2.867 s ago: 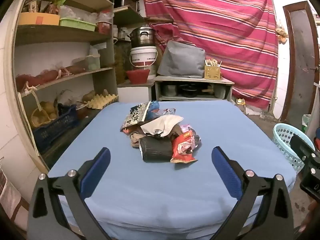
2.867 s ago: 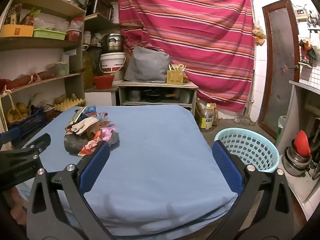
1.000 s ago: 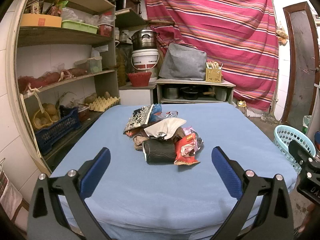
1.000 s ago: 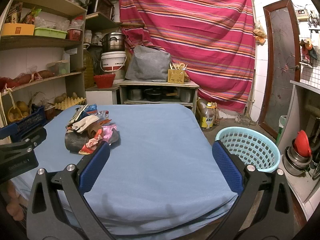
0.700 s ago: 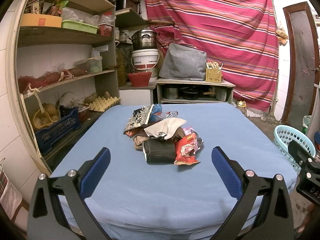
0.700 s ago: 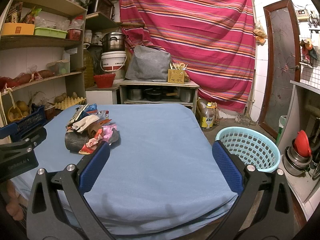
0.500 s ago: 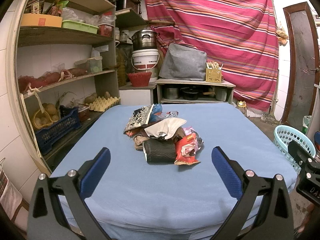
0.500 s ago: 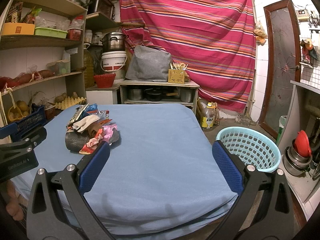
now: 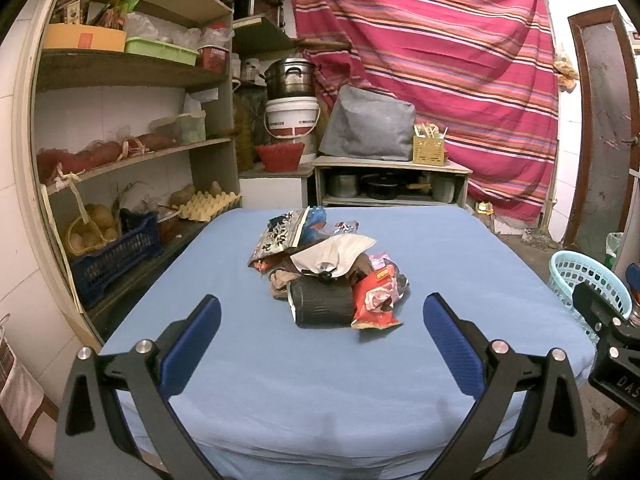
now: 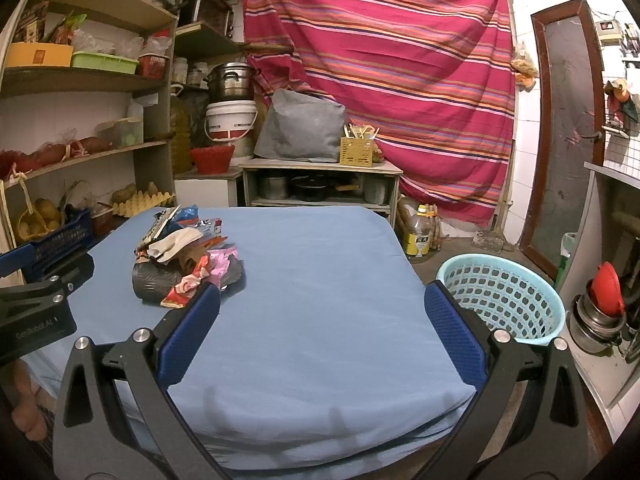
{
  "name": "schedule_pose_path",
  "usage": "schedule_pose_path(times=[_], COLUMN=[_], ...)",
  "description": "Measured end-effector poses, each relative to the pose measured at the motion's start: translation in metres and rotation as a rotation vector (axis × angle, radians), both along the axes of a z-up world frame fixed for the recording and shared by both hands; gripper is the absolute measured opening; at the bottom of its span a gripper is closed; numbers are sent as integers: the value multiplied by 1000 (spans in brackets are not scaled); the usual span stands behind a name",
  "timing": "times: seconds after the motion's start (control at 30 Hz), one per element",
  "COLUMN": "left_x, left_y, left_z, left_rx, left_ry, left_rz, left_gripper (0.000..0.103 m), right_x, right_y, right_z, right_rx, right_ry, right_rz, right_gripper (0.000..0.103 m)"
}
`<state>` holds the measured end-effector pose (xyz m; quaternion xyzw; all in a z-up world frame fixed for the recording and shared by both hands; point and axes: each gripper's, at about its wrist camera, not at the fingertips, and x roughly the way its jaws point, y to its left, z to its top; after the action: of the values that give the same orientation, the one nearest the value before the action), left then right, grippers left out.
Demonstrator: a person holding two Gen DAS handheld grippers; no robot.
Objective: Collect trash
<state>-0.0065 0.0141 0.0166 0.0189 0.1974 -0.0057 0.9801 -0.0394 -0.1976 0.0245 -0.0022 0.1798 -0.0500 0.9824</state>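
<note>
Above the near edge of the blue-covered desk (image 9: 360, 380), the left hand-held gripper (image 9: 322, 332) and the right hand-held gripper (image 10: 322, 330) both hover level with blue pads spread wide, holding and touching nothing. The trash pile (image 9: 326, 276) of wrappers and a black cup lies mid-desk, well ahead of the left one; the aqua laundry basket (image 10: 500, 300) stands on the floor beside the desk. The left unit's body in the right wrist view reads "GenRobot.AI".

striped curtain (image 9: 432, 52) rear wall | white bucket (image 9: 293, 121) under steel pot (image 9: 291, 78) | egg tray (image 9: 208, 205) left shelf

Matt blue cloth table (image 9: 248, 364) bears glossy (crinkled) wrappers (image 9: 376, 298); plastic basket (image 10: 500, 300).
</note>
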Motion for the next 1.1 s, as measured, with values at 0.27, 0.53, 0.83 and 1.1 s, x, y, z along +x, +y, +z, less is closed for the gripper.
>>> schedule_pose_path(times=[0.27, 0.53, 0.83, 1.1], left_x=[3, 15, 44, 90], left_y=[5, 3, 5, 30], left_z=[-6, -22, -22, -21], left_rx=[-5, -1, 22, 16], left_ry=[9, 21, 22, 44], left_rz=[-1, -4, -19, -6], left_gripper=[99, 99, 99, 99], right_x=[18, 25, 49, 85], right_y=[15, 3, 0, -4], right_z=[-14, -20, -16, -13], right_rx=[-7, 12, 1, -8], right_ry=[11, 16, 22, 51], right_rz=[-2, 20, 22, -5], right_gripper=[99, 99, 99, 99])
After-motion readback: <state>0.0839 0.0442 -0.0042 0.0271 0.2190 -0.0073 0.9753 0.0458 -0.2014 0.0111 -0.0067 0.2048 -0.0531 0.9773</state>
